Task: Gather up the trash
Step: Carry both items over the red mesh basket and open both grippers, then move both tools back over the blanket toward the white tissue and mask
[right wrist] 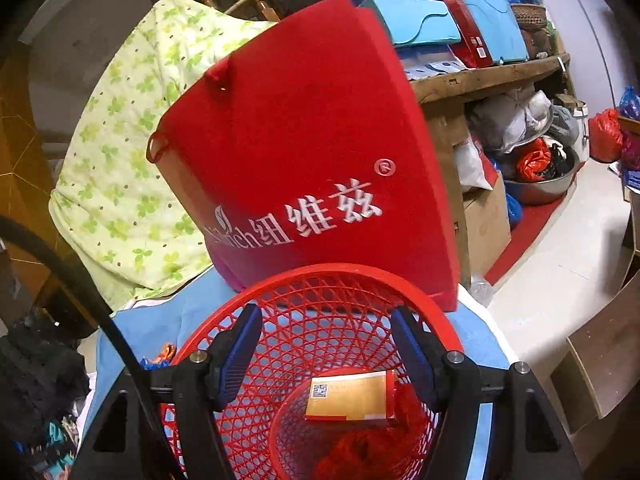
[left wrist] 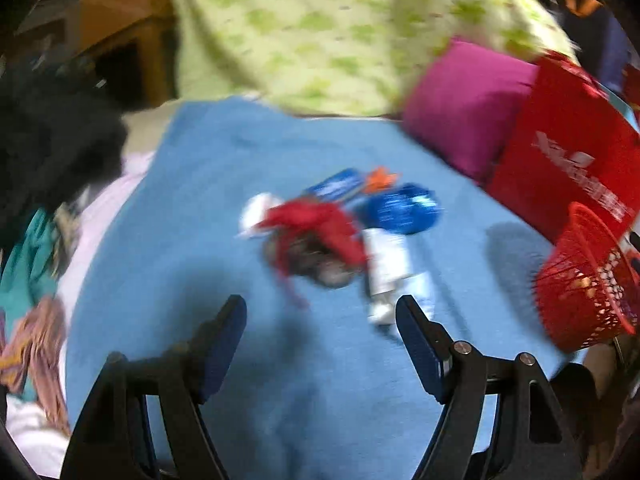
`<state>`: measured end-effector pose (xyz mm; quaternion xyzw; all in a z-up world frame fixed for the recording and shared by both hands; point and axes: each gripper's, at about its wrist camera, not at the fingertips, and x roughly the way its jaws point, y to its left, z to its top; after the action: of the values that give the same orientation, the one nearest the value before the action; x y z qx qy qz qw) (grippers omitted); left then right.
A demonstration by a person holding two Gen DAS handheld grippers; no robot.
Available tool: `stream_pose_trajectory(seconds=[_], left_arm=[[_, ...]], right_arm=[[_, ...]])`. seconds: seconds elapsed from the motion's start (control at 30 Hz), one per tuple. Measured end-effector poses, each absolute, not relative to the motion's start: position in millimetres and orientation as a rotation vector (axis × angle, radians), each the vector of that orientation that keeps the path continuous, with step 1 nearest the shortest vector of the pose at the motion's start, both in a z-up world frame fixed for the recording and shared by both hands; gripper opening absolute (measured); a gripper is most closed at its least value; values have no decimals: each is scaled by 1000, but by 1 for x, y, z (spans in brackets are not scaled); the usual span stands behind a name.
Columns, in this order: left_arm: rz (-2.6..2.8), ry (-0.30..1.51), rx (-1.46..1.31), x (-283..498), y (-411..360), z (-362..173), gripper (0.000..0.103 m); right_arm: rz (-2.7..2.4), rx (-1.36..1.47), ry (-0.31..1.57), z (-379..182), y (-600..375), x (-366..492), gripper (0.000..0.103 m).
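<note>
In the blurred left wrist view, a heap of trash lies on the blue blanket [left wrist: 200, 220]: a crumpled red wrapper [left wrist: 316, 228], a blue packet [left wrist: 400, 208], a white packet [left wrist: 390, 268] and an orange scrap [left wrist: 380, 178]. My left gripper [left wrist: 320, 302] hovers just short of the heap, open, with nothing between its fingers. The red mesh basket [left wrist: 580, 284] stands to the right. In the right wrist view, my right gripper [right wrist: 326, 314] hangs open over the basket's rim [right wrist: 344, 270]. A gold box [right wrist: 352, 396] and crumpled red plastic [right wrist: 360, 452] lie inside the basket, clear of the fingers.
A red bag with white lettering [right wrist: 312, 152] leans behind the basket beside a pink pillow [left wrist: 464, 108]. A green-patterned quilt [right wrist: 132, 152] is piled at the back. Clothes [left wrist: 36, 272] lie at the left. A cluttered shelf [right wrist: 480, 76] and boxes stand at the right. A black cable [right wrist: 80, 280] crosses the left.
</note>
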<state>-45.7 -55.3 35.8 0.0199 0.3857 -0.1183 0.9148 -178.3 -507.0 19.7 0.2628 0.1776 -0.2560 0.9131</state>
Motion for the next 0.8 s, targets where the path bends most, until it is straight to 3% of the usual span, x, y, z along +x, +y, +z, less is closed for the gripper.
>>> stream_pose_trajectory(seconds=[0.4, 0.53, 0.8], left_arm=[[-214, 819, -42, -20, -26, 5, 77], [-222, 821, -50, -3, -22, -5, 77], [-247, 872, -89, 20, -18, -37, 77]], right_arm=[[-520, 363, 291, 54, -461, -164, 71], [-492, 246, 318, 69, -427, -173, 81], [-541, 265, 430, 34, -439, -140, 82]])
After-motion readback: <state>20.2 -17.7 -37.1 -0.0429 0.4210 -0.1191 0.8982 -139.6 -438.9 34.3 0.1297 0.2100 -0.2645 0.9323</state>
